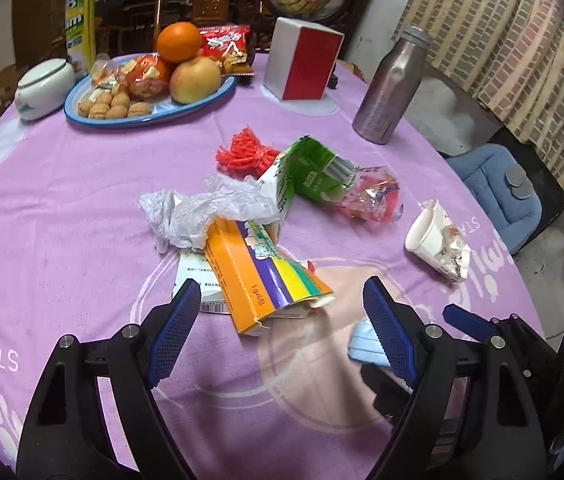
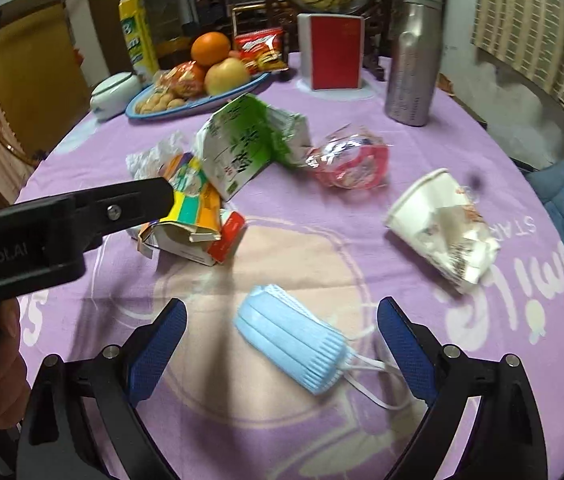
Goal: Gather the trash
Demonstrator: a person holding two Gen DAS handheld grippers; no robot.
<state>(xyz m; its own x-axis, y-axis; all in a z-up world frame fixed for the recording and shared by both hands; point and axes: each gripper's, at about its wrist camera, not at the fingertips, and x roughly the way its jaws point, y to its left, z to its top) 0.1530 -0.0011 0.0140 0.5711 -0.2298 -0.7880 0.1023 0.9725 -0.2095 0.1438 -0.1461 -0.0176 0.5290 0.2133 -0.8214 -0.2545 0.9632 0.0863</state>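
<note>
My left gripper (image 1: 277,300) hangs over the purple tablecloth (image 1: 81,200) with its jaws spread wide and nothing between the pads; the orange carton (image 1: 257,276) lies just past them at twelve o'clock. My right gripper (image 2: 282,320) is also wide open, empty, with the blue face mask (image 2: 294,340) lying on the cloth between its fingers, untouched. From the mask, the crushed paper cup (image 2: 438,224) sits at two o'clock, the green carton (image 2: 241,144) and red wrapper (image 2: 350,160) at twelve. The fruit plate (image 2: 201,104) stands beyond, at eleven.
</note>
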